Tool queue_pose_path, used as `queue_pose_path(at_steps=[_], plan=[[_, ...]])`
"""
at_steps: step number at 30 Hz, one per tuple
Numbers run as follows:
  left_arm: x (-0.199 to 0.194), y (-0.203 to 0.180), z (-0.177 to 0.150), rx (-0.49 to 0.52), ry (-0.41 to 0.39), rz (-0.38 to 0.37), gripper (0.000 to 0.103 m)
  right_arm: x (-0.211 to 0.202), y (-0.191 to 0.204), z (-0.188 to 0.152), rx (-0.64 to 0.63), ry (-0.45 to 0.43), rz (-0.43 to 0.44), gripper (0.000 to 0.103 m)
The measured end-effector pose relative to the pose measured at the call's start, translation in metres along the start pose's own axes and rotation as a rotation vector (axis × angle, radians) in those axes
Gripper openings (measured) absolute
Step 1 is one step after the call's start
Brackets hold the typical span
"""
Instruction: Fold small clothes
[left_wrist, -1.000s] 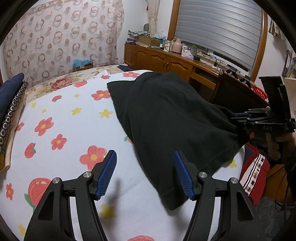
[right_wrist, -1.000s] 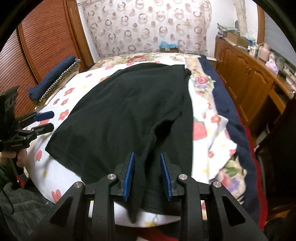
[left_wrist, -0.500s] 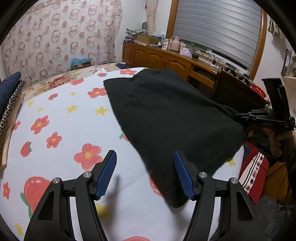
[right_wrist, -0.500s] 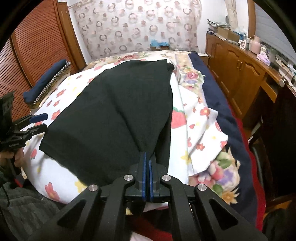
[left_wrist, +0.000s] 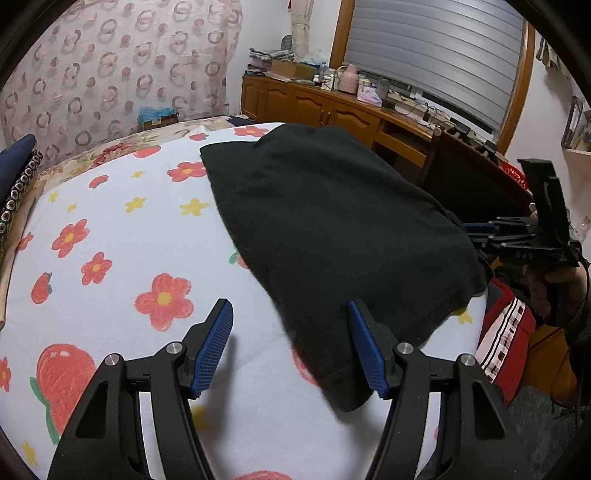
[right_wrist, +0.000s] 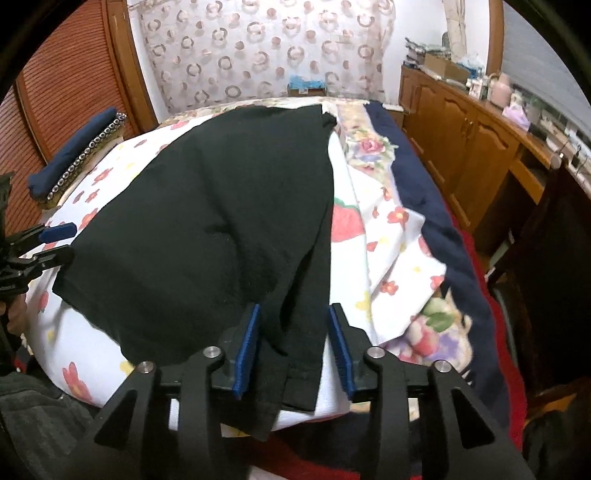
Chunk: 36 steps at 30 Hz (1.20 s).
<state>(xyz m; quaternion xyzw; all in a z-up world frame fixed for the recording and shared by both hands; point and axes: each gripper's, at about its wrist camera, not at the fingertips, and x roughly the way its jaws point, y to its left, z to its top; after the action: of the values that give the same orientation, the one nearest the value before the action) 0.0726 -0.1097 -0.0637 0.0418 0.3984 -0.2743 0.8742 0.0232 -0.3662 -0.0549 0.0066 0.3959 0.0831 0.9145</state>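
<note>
Right gripper (right_wrist: 292, 347): jaws opening, blue pads apart, a hanging fold of the black knit garment (right_wrist: 207, 229) lies between them at its near edge, pads not pressing it. Left gripper (left_wrist: 290, 347): jaws wide apart, nothing clamped; the garment's near corner sits just beside its right pad, white flower-print bedsheet (left_wrist: 122, 236) under the gap. Garment lies spread flat on the bed, on that sheet, its near hem draped over the bed edge. Beyond the garment's far end: a patterned curtain with ring print (right_wrist: 258, 48). To the garment's right side: a brown wooden cabinet (right_wrist: 454, 122). To its left: a navy studded cushion (right_wrist: 74, 155).
</note>
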Motion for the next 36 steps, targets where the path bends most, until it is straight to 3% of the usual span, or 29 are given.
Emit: queue_pose_path(at_steps=[10, 16, 18, 25, 27, 30, 33, 36], plan=[[0.007, -0.003, -0.003, 0.000, 0.020, -0.019, 0.065, -0.001, 0.004, 0.000, -0.030, -0.006, 0.057, 0.043], [0.013, -0.003, -0.006, -0.021, 0.042, -0.064, 0.065, 0.002, 0.008, -0.002, -0.055, -0.018, 0.071, 0.027], [0.013, -0.003, -0.006, -0.025, 0.038, -0.073, 0.056, 0.004, 0.008, -0.002, -0.054, -0.021, 0.080, 0.009], [0.012, -0.005, -0.007, -0.032, 0.067, -0.144, 0.028, 0.003, 0.003, -0.007, -0.002, -0.066, 0.154, 0.005], [0.010, -0.006, -0.005, -0.023, 0.063, -0.136, 0.012, -0.005, 0.001, -0.007, 0.015, -0.104, 0.165, 0.005], [0.003, -0.009, -0.001, -0.010, 0.041, -0.129, 0.010, -0.018, 0.000, -0.006, 0.025, -0.156, 0.170, 0.005], [0.002, -0.009, -0.001, -0.002, 0.040, -0.118, 0.010, -0.017, -0.004, -0.007, 0.033, -0.154, 0.188, 0.005], [0.005, -0.009, -0.004, -0.002, 0.048, -0.110, 0.010, -0.009, -0.009, -0.012, 0.058, -0.131, 0.151, 0.009]])
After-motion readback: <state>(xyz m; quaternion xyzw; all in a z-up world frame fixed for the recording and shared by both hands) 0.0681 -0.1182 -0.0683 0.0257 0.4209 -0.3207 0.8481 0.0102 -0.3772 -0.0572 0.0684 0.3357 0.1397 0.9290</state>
